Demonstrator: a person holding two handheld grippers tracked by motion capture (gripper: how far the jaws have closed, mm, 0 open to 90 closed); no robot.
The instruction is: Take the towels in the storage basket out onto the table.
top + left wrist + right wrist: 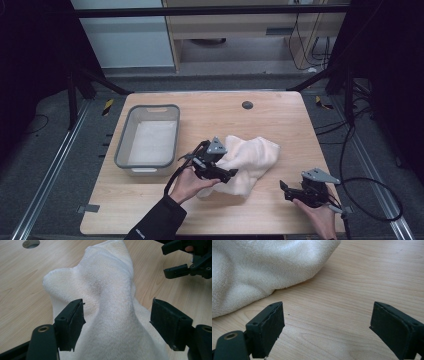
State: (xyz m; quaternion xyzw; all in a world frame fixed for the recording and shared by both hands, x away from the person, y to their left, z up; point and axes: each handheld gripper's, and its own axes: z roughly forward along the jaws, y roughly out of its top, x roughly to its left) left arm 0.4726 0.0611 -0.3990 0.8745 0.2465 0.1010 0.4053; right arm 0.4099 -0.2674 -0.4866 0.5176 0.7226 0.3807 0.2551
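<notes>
The desk (280, 115), a pale wooden top, is carrying a grey plastic bin (148, 137) on its left side and a crumpled white towel (247, 162) near the middle, well apart from the bin's rim. The towel is lying in a loose heap, with a thick twisted ridge running toward the left claw (117, 320).

The left claw is standing wide open with that ridge passing between its jaws; the left pad is brushing the cloth at most, the right pad is clear of it, so nothing is being gripped. The right claw (327, 325) is hovering low over bare wood just beside the towel's near edge, its jaws also spread wide and holding nothing.

Judging from this, the work in hand is handling the towel, most likely spreading or folding it, though moving it to the bin cannot be ruled out. To do it well, each claw should be going for a single edge or corner rather than the bulky ridge, since pinching the thick twist is likely to drag the whole heap along. The right claw is sitting well placed to slide under the near hem; the left should be shifting off the ridge toward an outer corner, closing only once one layer lies between its pads.
</notes>
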